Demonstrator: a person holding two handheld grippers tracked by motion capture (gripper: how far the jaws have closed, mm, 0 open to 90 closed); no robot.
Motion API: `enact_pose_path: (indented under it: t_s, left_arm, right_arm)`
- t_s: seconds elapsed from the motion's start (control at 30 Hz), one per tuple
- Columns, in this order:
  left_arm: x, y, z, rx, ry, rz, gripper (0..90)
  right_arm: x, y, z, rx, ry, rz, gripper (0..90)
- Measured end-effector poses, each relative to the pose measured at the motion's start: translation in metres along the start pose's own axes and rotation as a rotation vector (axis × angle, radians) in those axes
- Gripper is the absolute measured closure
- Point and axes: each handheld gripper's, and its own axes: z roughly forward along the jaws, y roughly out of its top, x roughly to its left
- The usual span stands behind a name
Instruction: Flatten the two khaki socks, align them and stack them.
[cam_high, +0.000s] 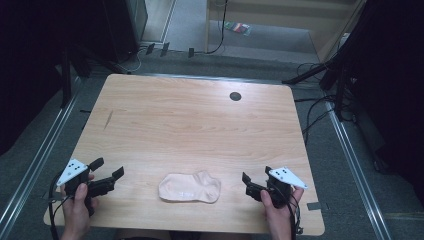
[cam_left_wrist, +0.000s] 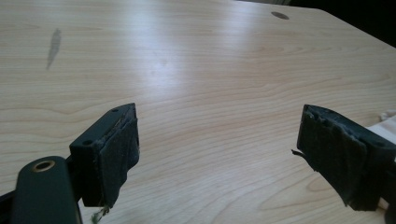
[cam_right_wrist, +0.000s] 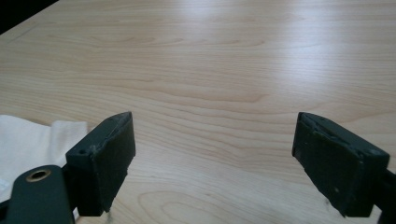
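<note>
A pale cream ankle sock (cam_high: 190, 187) lies flat near the front edge of the wooden table (cam_high: 190, 125), between my two grippers. My left gripper (cam_high: 107, 167) rests at the front left, open, with nothing between its jaws; a corner of the sock (cam_left_wrist: 385, 122) peeks past its right jaw. My right gripper (cam_high: 256, 176) sits at the front right, also open and holding nothing. In the right gripper view the sock (cam_right_wrist: 32, 140) lies at the left, beside the left jaw. Neither gripper touches the sock.
A dark round hole (cam_high: 235, 96) marks the table's far side, and a dark streak (cam_high: 108, 119) lies at the left. Cables and black stands crowd the floor around the table. Bare wood stretches ahead of both grippers.
</note>
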Motion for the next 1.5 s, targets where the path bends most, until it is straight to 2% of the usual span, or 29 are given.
enact_pose_path:
  t_s: [0.23,0.4,0.63,0.77,0.9,1.03,1.1,1.2,1.3,1.5]
  left_arm:
    - [0.015,-0.001,-0.004,0.000,0.037,-0.014,13.2]
    - [0.025,-0.003,-0.006,0.012,0.083,0.015,13.2]
    - [0.036,-0.004,-0.010,0.014,0.113,0.024,13.2]
    - [0.042,-0.005,-0.012,0.016,0.125,0.016,13.2]
    - [0.049,-0.006,-0.014,0.020,0.145,0.024,13.2]
    - [0.055,-0.007,-0.016,0.013,0.160,0.019,13.2]
    - [0.059,-0.006,-0.019,-0.002,0.165,0.011,13.2]
    - [0.062,-0.007,-0.020,0.003,0.168,0.006,13.2]
    - [0.062,-0.008,-0.016,0.014,0.166,0.012,13.2]
    - [0.061,-0.010,-0.011,0.029,0.162,0.019,13.2]
  right_arm:
    - [-0.022,-0.003,-0.006,-0.002,-0.045,0.012,13.5]
    - [-0.036,-0.007,-0.010,-0.002,-0.060,0.016,13.5]
    - [-0.057,-0.015,-0.014,0.000,-0.082,0.019,13.5]
    - [-0.070,-0.020,-0.016,-0.003,-0.110,0.043,13.7]
    - [-0.079,-0.028,-0.017,0.023,-0.141,0.008,13.7]
    - [-0.090,-0.032,-0.025,0.009,-0.119,0.046,13.7]
    - [-0.094,-0.033,-0.030,0.004,-0.136,0.042,13.7]
    - [-0.098,-0.035,-0.032,0.007,-0.147,0.043,13.7]
    - [-0.100,-0.035,-0.032,0.003,-0.149,0.056,13.7]
    - [-0.100,-0.035,-0.031,0.006,-0.144,0.051,13.8]
